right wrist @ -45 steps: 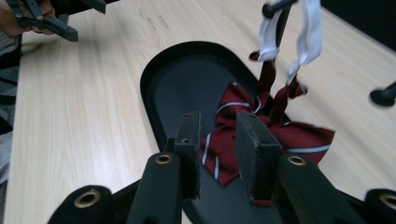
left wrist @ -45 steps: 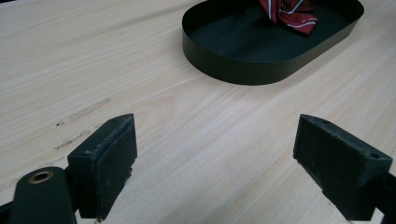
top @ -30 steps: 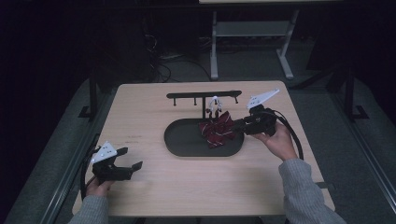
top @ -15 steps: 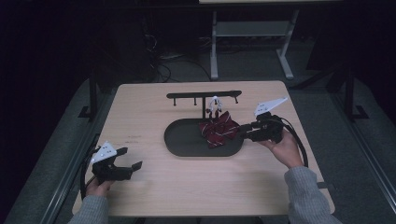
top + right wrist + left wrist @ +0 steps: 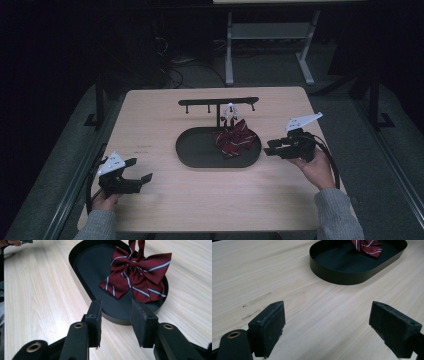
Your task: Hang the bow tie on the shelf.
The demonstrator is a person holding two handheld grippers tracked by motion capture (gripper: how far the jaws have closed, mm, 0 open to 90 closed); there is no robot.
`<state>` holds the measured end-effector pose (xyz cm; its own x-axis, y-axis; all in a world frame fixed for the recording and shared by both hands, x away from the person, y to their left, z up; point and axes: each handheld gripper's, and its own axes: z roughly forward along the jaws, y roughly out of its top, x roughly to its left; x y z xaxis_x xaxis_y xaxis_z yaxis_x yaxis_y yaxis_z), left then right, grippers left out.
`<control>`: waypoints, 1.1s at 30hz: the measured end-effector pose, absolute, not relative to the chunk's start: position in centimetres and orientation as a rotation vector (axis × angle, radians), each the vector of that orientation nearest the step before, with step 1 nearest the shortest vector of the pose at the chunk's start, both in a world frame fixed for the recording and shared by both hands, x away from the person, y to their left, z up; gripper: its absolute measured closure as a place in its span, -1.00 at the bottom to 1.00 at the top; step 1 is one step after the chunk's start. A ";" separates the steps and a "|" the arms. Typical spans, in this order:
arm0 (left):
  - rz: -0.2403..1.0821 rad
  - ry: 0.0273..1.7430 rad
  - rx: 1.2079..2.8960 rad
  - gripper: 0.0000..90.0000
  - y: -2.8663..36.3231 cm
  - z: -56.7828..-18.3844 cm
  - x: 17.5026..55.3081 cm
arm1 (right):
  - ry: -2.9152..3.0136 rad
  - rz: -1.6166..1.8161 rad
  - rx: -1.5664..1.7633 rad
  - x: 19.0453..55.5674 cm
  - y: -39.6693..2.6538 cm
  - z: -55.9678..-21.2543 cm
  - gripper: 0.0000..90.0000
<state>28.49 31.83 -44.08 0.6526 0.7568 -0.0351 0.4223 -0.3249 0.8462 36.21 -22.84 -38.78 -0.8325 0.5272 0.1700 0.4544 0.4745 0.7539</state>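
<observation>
One wooden table (image 5: 200, 200) carries every item under inspection. On it stands a black oval tray (image 5: 200, 150), with a black rack (image 5: 218, 102) rising at its far edge. A dark red bow tie with pale stripes (image 5: 235, 140) lies in the right-hand part of the tray, its strap running up to a hook on the rack.

Right gripper (image 5: 272, 147): held in the person's right hand (image 5: 316, 170), pointing at the tray's right end and just short of its rim. In the right gripper view the two black pads (image 5: 94, 320) stand a narrow gap apart with nothing between them. The tray rim lies just beyond the fingertips, and the bow tie (image 5: 136, 277) lies farther ahead, slightly to the right of the gap, clear of both pads.

Left gripper (image 5: 137, 170): held in the person's left hand (image 5: 104, 201) near the table's front left corner, well apart from the tray. In the left gripper view its pads (image 5: 270, 327) are spread wide over bare wood, nothing between them. The tray (image 5: 352, 277) sits well ahead of the fingertips, with an edge of the bow tie (image 5: 367, 246) showing at its far side.
</observation>
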 end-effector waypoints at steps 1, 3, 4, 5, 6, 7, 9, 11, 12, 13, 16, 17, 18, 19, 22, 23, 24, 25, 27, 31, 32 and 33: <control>0.464 0.923 1.961 -0.71 31.8 -44.1 28.5 | 2.623 1.300 0.874 36.1 -22.9 -38.9 0.34; 0.465 0.922 1.959 -0.71 31.8 -44.1 28.4 | 2.622 1.295 0.882 35.9 -23.0 -39.0 0.33; 0.465 0.922 1.959 -0.71 31.8 -44.1 28.4 | 2.624 1.295 0.882 35.9 -23.1 -39.1 0.32; 0.465 0.920 1.960 -0.71 31.8 -44.1 28.4 | 2.621 1.298 0.886 35.8 -23.1 -39.2 0.30; 0.465 0.920 1.961 -0.71 31.8 -44.1 28.4 | 2.624 1.297 0.888 35.7 -23.2 -39.2 0.30; 0.465 0.919 1.961 -0.71 31.8 -44.1 28.4 | 2.624 1.298 0.888 35.6 -23.3 -39.3 0.30; 0.466 0.920 1.959 -0.71 31.8 -44.1 28.4 | 2.620 1.300 0.890 35.4 -23.4 -39.4 0.30; 0.465 0.923 1.959 -0.71 31.8 -44.1 28.4 | 2.622 1.292 0.889 35.3 -23.6 -39.5 0.29; 0.463 0.924 1.960 -0.71 31.8 -44.1 28.4 | 2.621 1.297 0.900 35.1 -23.7 -39.5 0.28; 0.464 0.920 1.963 -0.71 31.8 -44.1 28.5 | 2.622 1.298 0.901 35.0 -23.8 -39.5 0.28; 0.465 0.917 1.968 -0.71 31.8 -44.1 28.5 | 2.622 1.290 0.913 34.7 -24.1 -39.8 0.27; 0.465 0.920 1.967 -0.71 31.8 -44.1 28.5 | 2.624 1.289 0.914 34.6 -24.3 -39.9 0.27; 0.465 0.923 1.964 -0.71 31.8 -44.1 28.5 | 2.626 1.289 0.919 34.5 -24.4 -40.0 0.27; 0.465 0.920 1.964 -0.71 31.8 -44.1 28.5 | 2.626 1.290 0.924 34.3 -24.5 -40.1 0.27; 0.465 0.921 1.966 -0.71 31.8 -44.1 28.5 | 2.633 1.278 0.929 34.0 -24.6 -40.5 0.27; 0.467 0.917 1.970 -0.71 31.8 -44.1 28.5 | 2.632 1.281 0.935 33.9 -24.7 -40.6 0.26; 0.468 0.916 1.970 -0.71 31.8 -44.1 28.5 | 2.632 1.281 0.937 33.7 -24.7 -40.7 0.25; 0.468 0.916 1.970 -0.71 31.8 -44.1 28.5 | 2.630 1.279 0.937 33.6 -24.8 -40.9 0.25; 0.466 0.917 1.967 -0.71 31.7 -44.2 28.5 | 2.630 1.289 0.949 33.4 -25.0 -41.2 0.24; 0.463 0.920 1.959 -0.71 31.6 -44.2 28.5 | 2.628 1.294 0.964 33.0 -25.3 -41.6 0.24; 0.464 0.920 1.961 -0.71 31.7 -44.2 28.5 | 2.626 1.290 0.968 32.8 -25.4 -41.7 0.24; 0.463 0.921 1.960 -0.71 31.7 -44.2 28.5 | 2.628 1.292 0.966 32.8 -25.5 -41.8 0.24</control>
<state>28.49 31.67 -44.21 0.6535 0.7561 -0.0367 0.4216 -0.3233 0.8472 32.78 -25.47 -41.76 -0.8022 0.5579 0.2125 0.5090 0.4531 0.7318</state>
